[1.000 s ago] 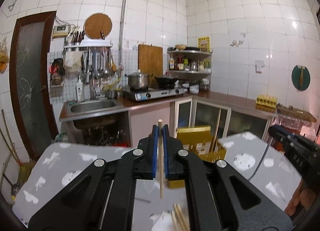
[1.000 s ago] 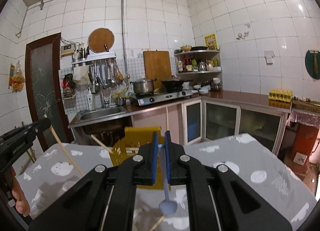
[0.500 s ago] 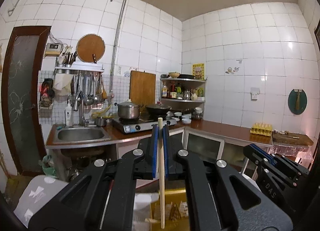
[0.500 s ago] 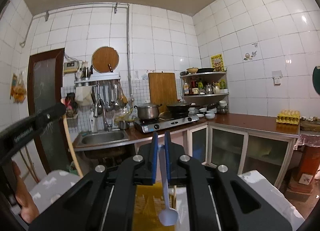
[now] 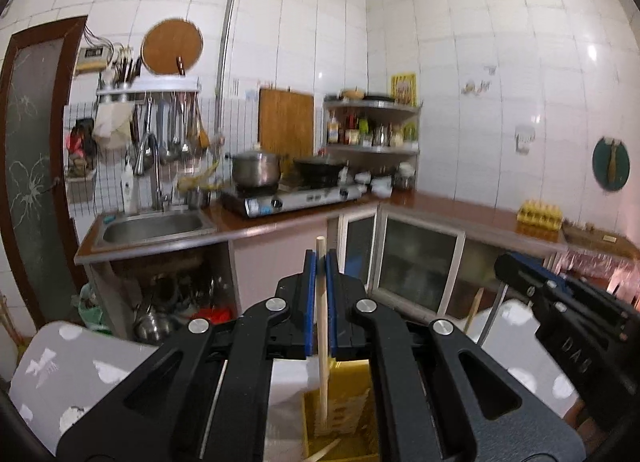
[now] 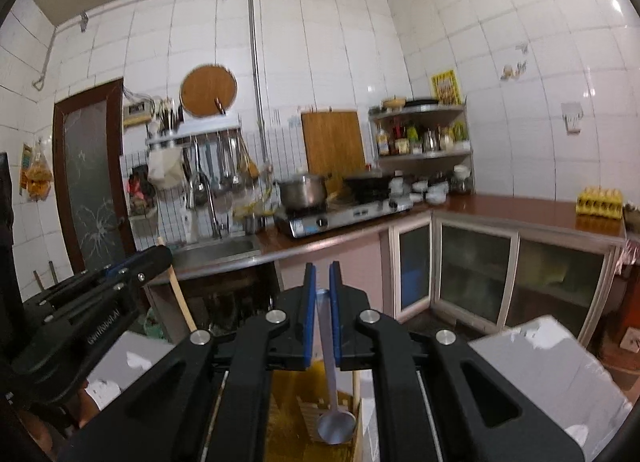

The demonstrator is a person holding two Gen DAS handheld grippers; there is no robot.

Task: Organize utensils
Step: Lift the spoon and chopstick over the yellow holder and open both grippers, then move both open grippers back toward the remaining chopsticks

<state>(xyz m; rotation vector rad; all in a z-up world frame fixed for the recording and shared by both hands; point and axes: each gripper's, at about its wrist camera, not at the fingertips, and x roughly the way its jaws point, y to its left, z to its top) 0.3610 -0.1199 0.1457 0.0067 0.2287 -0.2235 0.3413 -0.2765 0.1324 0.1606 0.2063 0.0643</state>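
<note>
My left gripper (image 5: 319,262) is shut on a wooden chopstick (image 5: 322,342) that hangs upright, its lower end inside a yellow slotted utensil holder (image 5: 340,410) right below. My right gripper (image 6: 321,274) is shut on a metal spoon (image 6: 332,402), bowl end down, over the same yellow holder (image 6: 288,418). The right gripper also shows at the right of the left wrist view (image 5: 560,318). The left gripper shows at the left of the right wrist view (image 6: 100,294), with its chopstick (image 6: 180,298).
The holder stands on a table with a grey patterned cloth (image 5: 80,366). Another chopstick (image 5: 474,308) sticks up by the right gripper. Behind are a sink (image 5: 152,225), a stove with a pot (image 5: 256,169) and a counter with cabinets (image 5: 420,262).
Both grippers have dropped lower over the yellow holder after rising. The chopstick tip and the spoon bowl now reach into the holder. Both jaws stay shut.
</note>
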